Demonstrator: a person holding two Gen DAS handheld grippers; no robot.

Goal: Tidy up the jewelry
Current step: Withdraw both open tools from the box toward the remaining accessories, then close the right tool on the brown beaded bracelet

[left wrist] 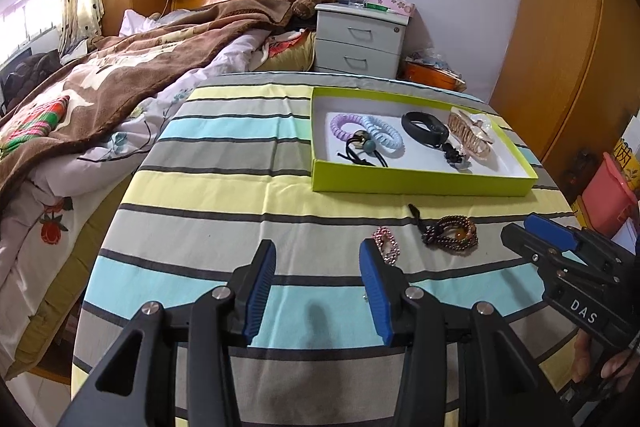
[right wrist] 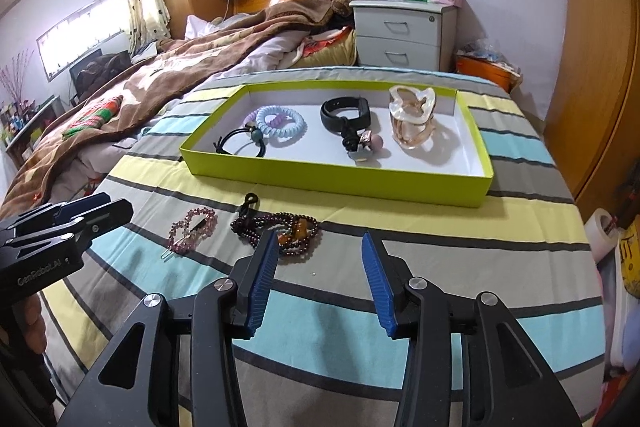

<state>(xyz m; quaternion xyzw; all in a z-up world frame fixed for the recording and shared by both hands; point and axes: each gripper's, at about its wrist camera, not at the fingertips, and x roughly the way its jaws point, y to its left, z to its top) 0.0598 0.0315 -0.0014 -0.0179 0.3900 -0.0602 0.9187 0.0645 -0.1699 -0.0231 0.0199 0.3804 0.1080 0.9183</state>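
While both tools [left wrist: 318, 263] [right wrist: 320, 253] gape empty (wide), the right one's finger hides part of the bead bracelet [right wrist: 280, 227].

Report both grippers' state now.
Left gripper: open, holding nothing, next to the pink beaded hair clip.
Right gripper: open, holding nothing, by the dark beaded bracelet.

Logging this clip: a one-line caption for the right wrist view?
Open right hand-held gripper hovers near beaded bracelet and pink hair clip, before the green tray.
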